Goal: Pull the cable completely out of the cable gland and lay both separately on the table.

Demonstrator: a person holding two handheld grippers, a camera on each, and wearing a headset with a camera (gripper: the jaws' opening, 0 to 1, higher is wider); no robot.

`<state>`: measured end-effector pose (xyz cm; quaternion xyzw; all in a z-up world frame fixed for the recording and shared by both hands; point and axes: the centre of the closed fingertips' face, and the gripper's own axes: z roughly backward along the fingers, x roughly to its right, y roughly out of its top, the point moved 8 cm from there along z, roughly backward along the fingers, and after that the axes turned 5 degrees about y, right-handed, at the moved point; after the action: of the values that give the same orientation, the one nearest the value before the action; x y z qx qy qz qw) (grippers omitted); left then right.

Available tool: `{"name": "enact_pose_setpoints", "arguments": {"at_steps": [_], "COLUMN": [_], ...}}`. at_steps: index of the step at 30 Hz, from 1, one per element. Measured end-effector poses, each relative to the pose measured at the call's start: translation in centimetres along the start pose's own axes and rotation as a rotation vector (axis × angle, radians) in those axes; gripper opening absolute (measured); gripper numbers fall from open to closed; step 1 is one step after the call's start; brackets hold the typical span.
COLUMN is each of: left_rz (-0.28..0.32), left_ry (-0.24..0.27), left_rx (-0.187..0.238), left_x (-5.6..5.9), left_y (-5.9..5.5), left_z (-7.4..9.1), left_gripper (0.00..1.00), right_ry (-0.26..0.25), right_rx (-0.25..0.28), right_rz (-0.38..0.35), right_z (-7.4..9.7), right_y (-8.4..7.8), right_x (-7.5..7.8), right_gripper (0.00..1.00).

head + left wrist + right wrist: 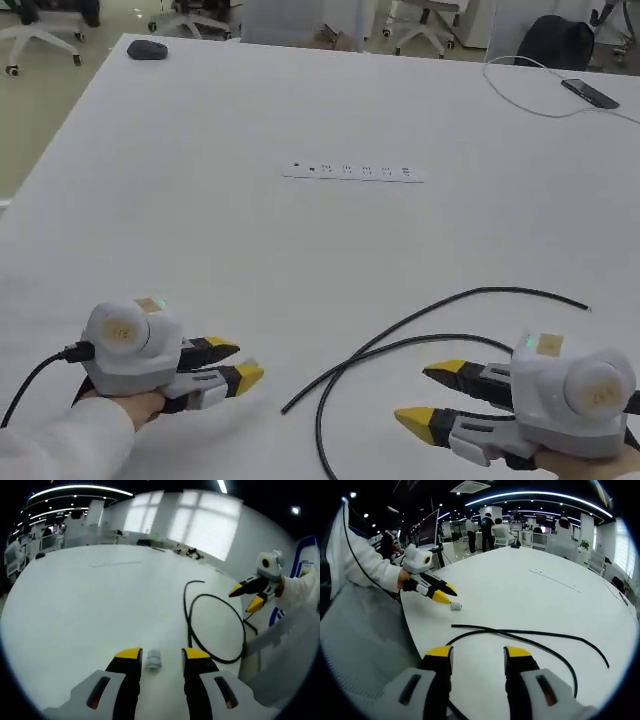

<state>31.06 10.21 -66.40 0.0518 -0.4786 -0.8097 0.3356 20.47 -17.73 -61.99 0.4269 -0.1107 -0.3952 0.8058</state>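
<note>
The right gripper [413,392] and left gripper [245,360], white with yellow-tipped black jaws, are both spread open and grasp nothing. On the broad white table [300,250], a long black cable [400,345] lies looped before the right jaws. The small grey cable gland [153,660] lies apart from the cable, just at the left jaw tips.

No legible text in any view. White strip [352,172] on the surface [200,220]: a row of small dark marks, too small to read. Nearer the person than the strip: round yellowish label [122,333] on the left gripper [247,360] body, second label [598,392] on the right gripper [415,392] body. Print on both is blurred and unreadable.
</note>
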Motion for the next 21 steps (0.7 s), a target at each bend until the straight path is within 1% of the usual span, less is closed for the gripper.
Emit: {"name": "enact_pose_setpoints", "arguments": {"at_steps": [2,3,4,5,7,8,9,10,11,12,13,14,15,16,19,20,21], "left_rz": [-0.013,-0.022,-0.027,-0.03,-0.026,-0.015,-0.01,-0.004,0.008,0.025,0.031,0.029,0.022,0.019,0.039,0.043,0.046], "left_ry": [-0.004,-0.004,-0.006,-0.004,-0.01,-0.008,0.001,0.005,0.013,0.025,0.037,0.048,0.065,0.081,0.136,0.162,0.175], "left_rx": [0.007,-0.001,-0.007,-0.02,-0.073,-0.075,-0.074,-0.066,-0.032,-0.02,-0.009,0.0,0.002,0.0,0.023,0.037,0.041], "left_x": [0.1,0.2,0.3,0.3,0.5,0.8,0.9,1.0,1.2,1.4,1.6,1.7,1.9,2.0,2.2,2.2,2.3], "left_y": [0.2,0.3,0.3,0.3,0.0,0.1,0.1,0.2,0.5,0.7,0.8,0.9,0.9,0.8,0.7,0.6,0.5], "left_z": [1.4,2.5,3.3,4.1,6.1,7.4,8.3,9.2,10.6,11.8,12.7,13.5,14.7,15.4,17.7,18.6,19.1], "left_gripper": [0.35,0.36,0.37,0.38,0.4,0.4,0.4,0.41,0.42,0.45,0.47,0.5,0.52,0.54,0.61,0.62,0.62], "right_ry": [-0.007,-0.007,-0.006,-0.003,0.0,-0.005,-0.009,-0.014,-0.018,-0.019,-0.022,-0.028,-0.033,-0.034,-0.05,-0.052,-0.053], "right_rx": [0.005,0.006,0.007,0.004,-0.016,-0.032,-0.042,-0.049,-0.051,-0.05,-0.048,-0.05,-0.055,-0.061,-0.081,-0.083,-0.083], "right_rz": [-0.005,-0.006,-0.01,-0.013,-0.014,-0.013,-0.018,-0.027,-0.034,-0.04,-0.056,-0.065,-0.071,-0.073,-0.092,-0.101,-0.105], "right_z": [0.5,0.6,1.0,1.2,1.8,2.2,2.4,2.7,3.2,3.5,3.9,4.2,4.6,4.8,5.6,5.9,6.1], "right_y": [0.0,0.0,0.0,0.0,-0.4,-0.6,-0.8,-1.0,-1.3,-1.4,-1.7,-1.8,-2.1,-2.2,-2.7,-2.9,-2.9], "right_x": [0.0,-0.1,-0.1,-0.2,-0.3,-0.3,-0.3,-0.3,-0.4,-0.5,-0.6,-0.6,-0.7,-0.8,-1.0,-1.1,-1.1], "right_gripper": [0.47,0.48,0.49,0.5,0.53,0.55,0.58,0.59,0.61,0.61,0.61,0.62,0.62,0.62,0.64,0.64,0.64]}}
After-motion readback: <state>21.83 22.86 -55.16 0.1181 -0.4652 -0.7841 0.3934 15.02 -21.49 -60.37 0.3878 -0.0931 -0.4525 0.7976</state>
